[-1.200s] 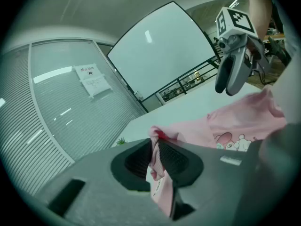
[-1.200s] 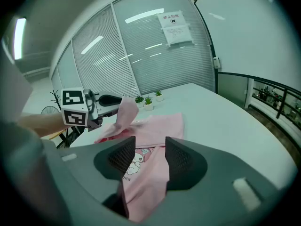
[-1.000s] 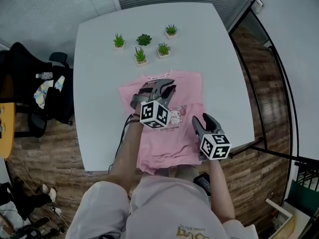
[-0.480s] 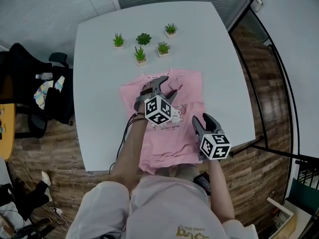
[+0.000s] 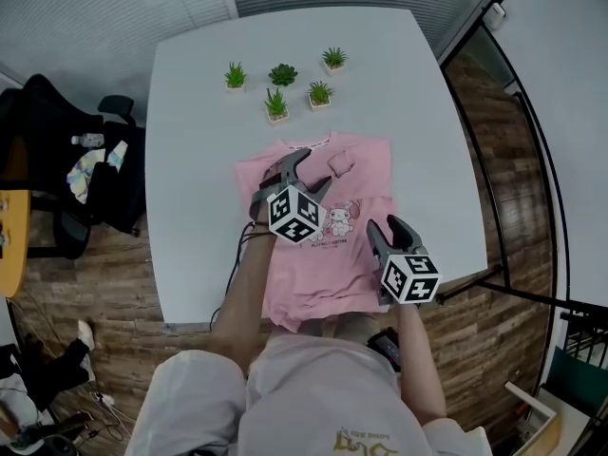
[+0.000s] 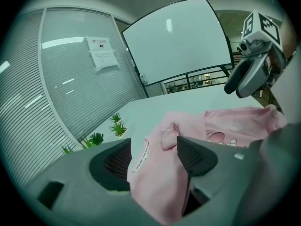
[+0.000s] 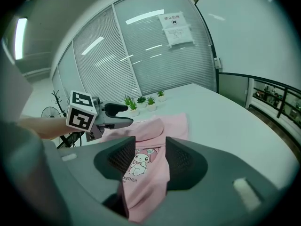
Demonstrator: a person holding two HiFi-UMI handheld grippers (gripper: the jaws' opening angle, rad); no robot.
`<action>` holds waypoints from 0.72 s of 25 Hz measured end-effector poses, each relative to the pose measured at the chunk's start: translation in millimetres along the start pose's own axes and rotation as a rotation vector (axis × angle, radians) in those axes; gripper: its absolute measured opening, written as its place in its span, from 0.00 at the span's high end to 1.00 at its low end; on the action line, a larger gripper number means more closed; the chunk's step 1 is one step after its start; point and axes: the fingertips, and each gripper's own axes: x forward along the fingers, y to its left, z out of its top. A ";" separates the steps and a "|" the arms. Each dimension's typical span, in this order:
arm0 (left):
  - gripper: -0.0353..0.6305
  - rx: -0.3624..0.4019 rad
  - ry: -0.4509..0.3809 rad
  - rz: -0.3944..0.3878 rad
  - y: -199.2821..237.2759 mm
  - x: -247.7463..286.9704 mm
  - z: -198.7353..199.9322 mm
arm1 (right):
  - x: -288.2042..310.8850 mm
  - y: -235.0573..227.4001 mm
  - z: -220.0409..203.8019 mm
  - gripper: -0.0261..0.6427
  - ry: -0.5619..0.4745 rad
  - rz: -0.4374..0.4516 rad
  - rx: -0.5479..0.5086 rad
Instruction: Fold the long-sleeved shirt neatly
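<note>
A pink long-sleeved shirt [image 5: 364, 174] with a cartoon print lies front up on the white table [image 5: 190, 207]. Its sleeves are folded in and its hem hangs over the near edge. One sleeve cuff [image 5: 340, 162] rests on the chest near the collar. My left gripper [image 5: 302, 171] hovers over the upper left of the shirt. Its jaws have just been opening and stand apart, and the cuff [image 6: 168, 138] lies beyond them, untouched. My right gripper [image 5: 384, 238] is open above the shirt's lower right edge, and the fabric [image 7: 146, 173] shows through the gap.
Several small potted plants [image 5: 275, 105] stand in a cluster at the far side of the table. A black chair draped with clothes [image 5: 66, 179] sits left of the table on the wood floor. A black railing [image 5: 494, 131] runs along the right.
The left gripper's jaws have opened and let go of the sleeve cuff, which now lies on the shirt. That gripper has sunk and drawn slightly back. The right gripper has stayed put.
</note>
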 end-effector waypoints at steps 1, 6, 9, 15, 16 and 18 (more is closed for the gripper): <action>0.47 -0.013 0.009 0.000 1.4 -4.5 -6.0 | 0.3 1.0 0.2 0.65 -0.001 0.000 0.000; 0.47 -0.066 0.070 -0.013 2.0 -26.2 -40.4 | 3.5 6.8 -1.2 0.65 -0.001 0.003 -0.001; 0.47 -0.110 0.070 -0.006 2.8 -42.9 -50.5 | 3.5 12.0 -0.8 0.65 -0.007 0.002 -0.017; 0.47 -0.210 0.055 0.004 4.1 -67.9 -64.5 | -2.6 5.9 -3.3 0.65 -0.021 -0.038 -0.001; 0.47 -0.219 0.054 0.009 4.2 -72.2 -65.5 | -4.8 4.6 -3.4 0.65 -0.024 -0.042 -0.002; 0.47 -0.244 0.053 0.028 4.5 -82.7 -67.4 | -9.4 2.9 -4.3 0.65 -0.029 -0.044 -0.006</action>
